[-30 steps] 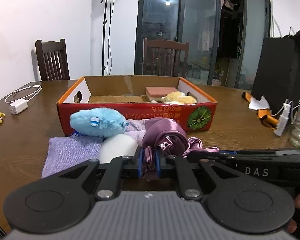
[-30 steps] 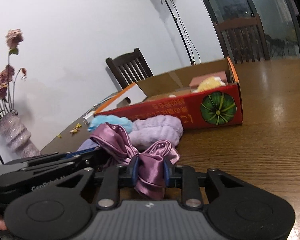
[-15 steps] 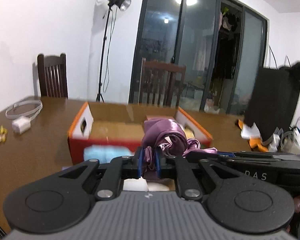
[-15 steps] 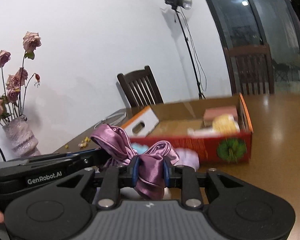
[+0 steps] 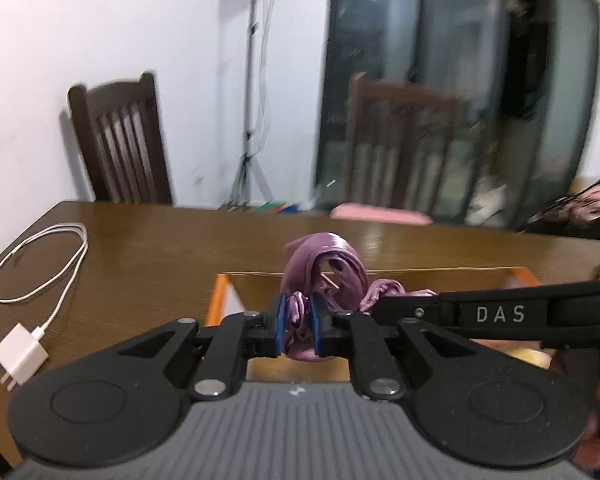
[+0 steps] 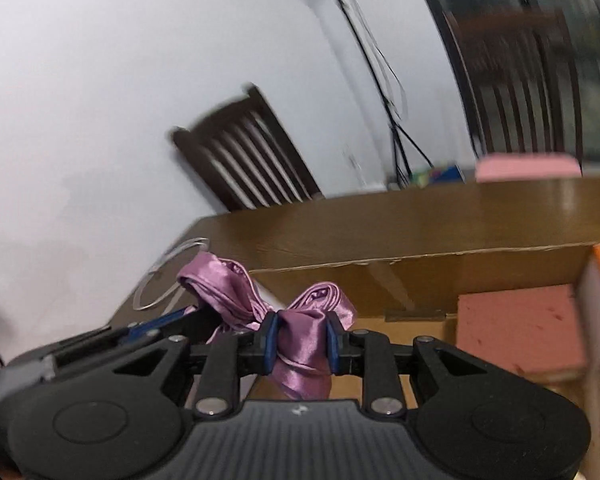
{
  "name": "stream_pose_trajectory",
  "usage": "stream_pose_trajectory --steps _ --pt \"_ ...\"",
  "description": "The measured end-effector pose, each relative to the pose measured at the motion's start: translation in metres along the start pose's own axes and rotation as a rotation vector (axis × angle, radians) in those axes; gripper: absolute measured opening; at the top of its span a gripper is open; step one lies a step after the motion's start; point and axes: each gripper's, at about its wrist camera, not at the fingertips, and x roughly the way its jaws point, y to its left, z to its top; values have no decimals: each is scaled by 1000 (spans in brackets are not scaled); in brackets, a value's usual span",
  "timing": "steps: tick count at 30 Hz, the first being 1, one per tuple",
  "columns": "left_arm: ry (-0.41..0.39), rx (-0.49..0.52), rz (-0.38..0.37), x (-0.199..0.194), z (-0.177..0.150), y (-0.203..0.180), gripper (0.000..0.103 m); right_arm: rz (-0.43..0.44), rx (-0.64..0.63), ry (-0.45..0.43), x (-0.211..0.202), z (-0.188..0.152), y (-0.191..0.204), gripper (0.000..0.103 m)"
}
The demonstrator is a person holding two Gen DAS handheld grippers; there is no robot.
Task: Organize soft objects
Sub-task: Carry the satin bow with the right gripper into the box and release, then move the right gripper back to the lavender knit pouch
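A bunched purple satin cloth [image 5: 324,264] hangs between both grippers, held above the open cardboard box [image 5: 440,274]. My left gripper [image 5: 298,326] is shut on one end of it. The other end [image 6: 302,340] is pinched in my right gripper [image 6: 300,344], which reaches in from the right of the left wrist view as a black bar. In the right wrist view the box's far wall [image 6: 420,276] and brown floor lie right below the cloth. A pink sponge-like block [image 6: 520,328] rests inside the box at the right.
A white charger [image 5: 20,356] with its looped cable [image 5: 40,264] lies on the wooden table [image 5: 160,248] at the left. Two dark wooden chairs [image 5: 120,144] stand behind the table, with a light stand by the wall. A pink pad [image 5: 380,214] sits at the far edge.
Both grippers rose and carried the purple cloth forward from in front of the box to above its inside. The blue plush and other soft items have dropped out of view.
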Motion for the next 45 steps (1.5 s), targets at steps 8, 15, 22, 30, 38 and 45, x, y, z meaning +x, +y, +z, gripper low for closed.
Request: stream_pose_trajectory --steps 8,15,22,30,38,45 --pt "65 -26 47 43 2 22 27 -78 88 118 73 4 -11 34" --pt "25 -4 58 16 5 28 40 -98 64 44 42 9 -4 51" --pt "-74 22 47 -65 6 27 48 -106 -17 -66 -45 15 14 63" --pt "-210 95 77 -183 -24 23 85 -142 -146 -213 -174 -31 34 87" --pt "-377 177 123 -293 -109 7 101 -145 -229 -323 -263 -121 45 93" --pt "-377 150 124 -334 -198 -3 103 -149 -314 -366 -288 -224 54 94"
